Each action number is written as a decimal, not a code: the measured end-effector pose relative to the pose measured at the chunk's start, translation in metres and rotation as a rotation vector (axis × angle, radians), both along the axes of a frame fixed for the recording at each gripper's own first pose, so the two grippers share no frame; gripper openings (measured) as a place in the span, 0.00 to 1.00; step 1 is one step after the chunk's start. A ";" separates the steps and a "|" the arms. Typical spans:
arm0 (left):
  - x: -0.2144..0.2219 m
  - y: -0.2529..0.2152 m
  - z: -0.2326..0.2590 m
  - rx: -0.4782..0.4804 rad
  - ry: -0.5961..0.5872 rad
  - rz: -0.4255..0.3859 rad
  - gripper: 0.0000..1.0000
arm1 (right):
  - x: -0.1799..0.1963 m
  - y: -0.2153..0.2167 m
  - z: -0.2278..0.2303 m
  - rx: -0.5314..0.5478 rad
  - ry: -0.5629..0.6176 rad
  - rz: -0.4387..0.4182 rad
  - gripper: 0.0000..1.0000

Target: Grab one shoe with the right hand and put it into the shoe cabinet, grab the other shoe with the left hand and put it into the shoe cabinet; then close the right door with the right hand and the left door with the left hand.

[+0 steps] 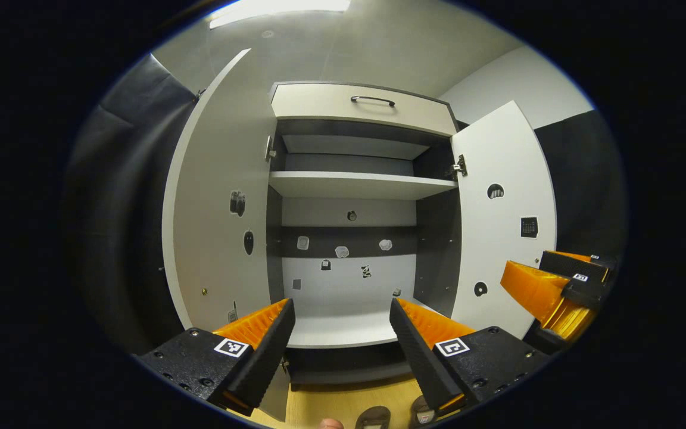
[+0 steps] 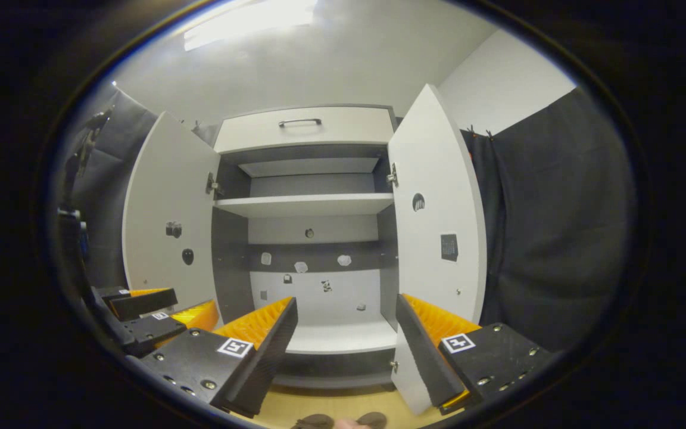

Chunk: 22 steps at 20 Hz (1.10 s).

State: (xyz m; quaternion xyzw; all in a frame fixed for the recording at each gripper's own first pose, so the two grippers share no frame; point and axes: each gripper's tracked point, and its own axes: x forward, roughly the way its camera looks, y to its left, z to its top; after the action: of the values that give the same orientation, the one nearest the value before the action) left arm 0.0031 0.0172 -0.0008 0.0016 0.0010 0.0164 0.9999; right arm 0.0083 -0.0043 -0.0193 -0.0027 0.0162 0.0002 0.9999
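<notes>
At the bottom edge of the left gripper view, two dark rounded shoes (image 1: 396, 414) lie on the pale wood-grain floor (image 1: 331, 402). Above them the left tool (image 1: 340, 330) stands released, its ribbed wedge fingers spread wide; the right tool (image 2: 346, 336) is likewise released. Behind stands the shoe cabinet (image 1: 355, 190), flat matte panels, smooth shelves, left door (image 1: 218, 196) and right door (image 1: 504, 220) both swung open, a curved bar handle (image 1: 373, 100) on top
</notes>
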 end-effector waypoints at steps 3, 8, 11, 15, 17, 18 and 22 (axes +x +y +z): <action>0.000 0.005 -0.001 0.000 0.002 0.008 0.98 | -0.003 0.002 -0.054 -0.004 0.070 -0.013 0.99; 0.001 0.013 -0.005 0.007 0.014 0.018 0.98 | -0.027 0.002 -0.186 0.006 0.297 -0.008 0.99; 0.002 0.015 -0.009 0.014 0.024 0.018 0.98 | -0.042 -0.001 -0.265 0.019 0.443 -0.010 1.00; 0.003 0.017 -0.013 0.023 0.036 0.020 0.98 | -0.071 -0.011 -0.368 0.066 0.655 -0.039 1.00; 0.004 0.016 -0.017 0.026 0.047 0.017 0.98 | -0.085 -0.012 -0.412 0.104 0.759 -0.055 0.93; 0.004 0.016 -0.019 0.027 0.050 0.016 0.98 | -0.090 -0.015 -0.429 0.107 0.795 -0.067 0.82; 0.005 0.015 -0.029 0.037 0.071 0.018 0.98 | -0.094 -0.021 -0.479 0.096 0.882 -0.080 0.82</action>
State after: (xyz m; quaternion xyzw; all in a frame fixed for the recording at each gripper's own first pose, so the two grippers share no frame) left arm 0.0081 0.0327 -0.0296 0.0205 0.0360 0.0256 0.9988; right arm -0.0857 -0.0252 -0.4985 0.0446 0.4413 -0.0368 0.8955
